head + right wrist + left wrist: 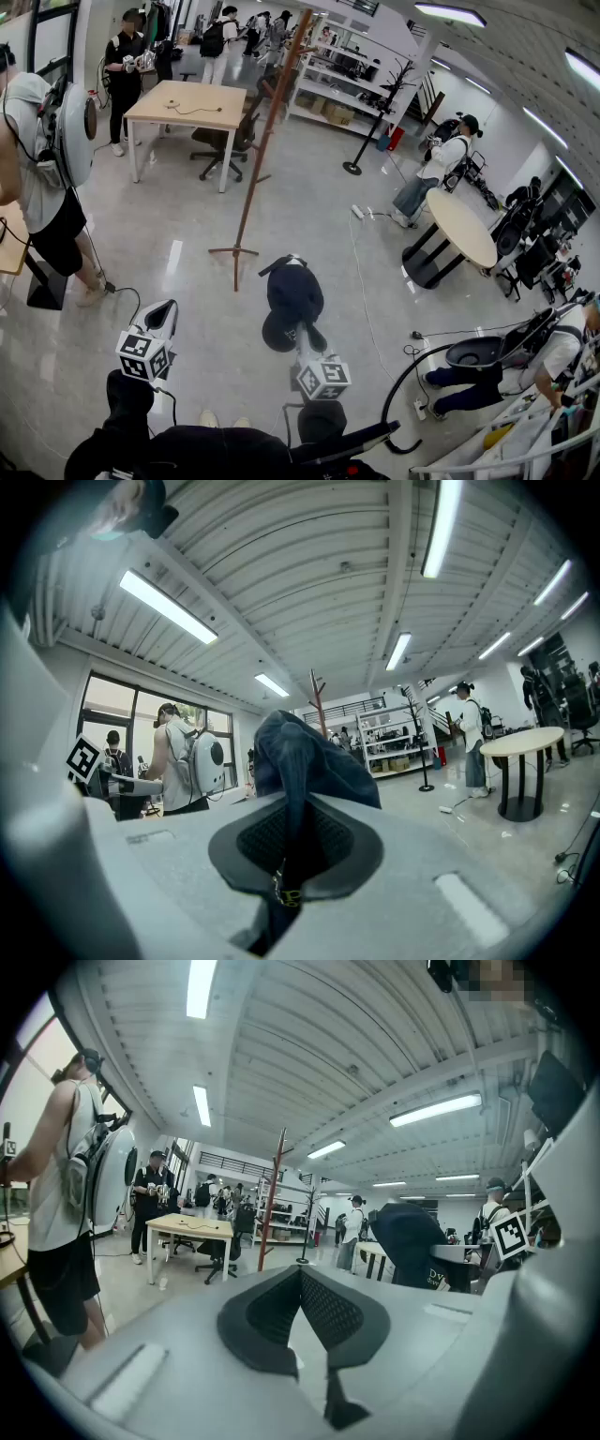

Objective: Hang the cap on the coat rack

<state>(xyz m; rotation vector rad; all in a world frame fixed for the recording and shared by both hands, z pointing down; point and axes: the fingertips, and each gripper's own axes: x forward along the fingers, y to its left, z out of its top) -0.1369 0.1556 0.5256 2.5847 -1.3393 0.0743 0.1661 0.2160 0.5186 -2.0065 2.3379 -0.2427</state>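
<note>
Floor point(187, 244): grey and shiny, the biggest thing here.
Wooden table point(187, 101): far back on the left, with a thin cord lying on it.
Round table point(464, 230): on the right, with a pale top and a dark base.
Coat rack point(265, 141): a tall brown pole on short feet, standing on the floor. No cap hangs on it.
Shelves point(330, 94): white, by the back wall, holding brown boxes point(336, 112). They are too far off to see what is in them.
Cap point(292, 292): dark blue and soft. It hangs in the air over the floor, near the foot of the coat rack but not touching it. The round top droops away from the tongs.
Right gripper point(305, 333): its two black pads are squeezed on the cap's back strap – the strap runs straight down between them.
Left gripper point(161, 314): off to the left, well apart from the cap. Its pads meet at the tips and nothing is between them.
Buckle point(281, 890): tiny and gold, on the strap just under the pads.
</note>
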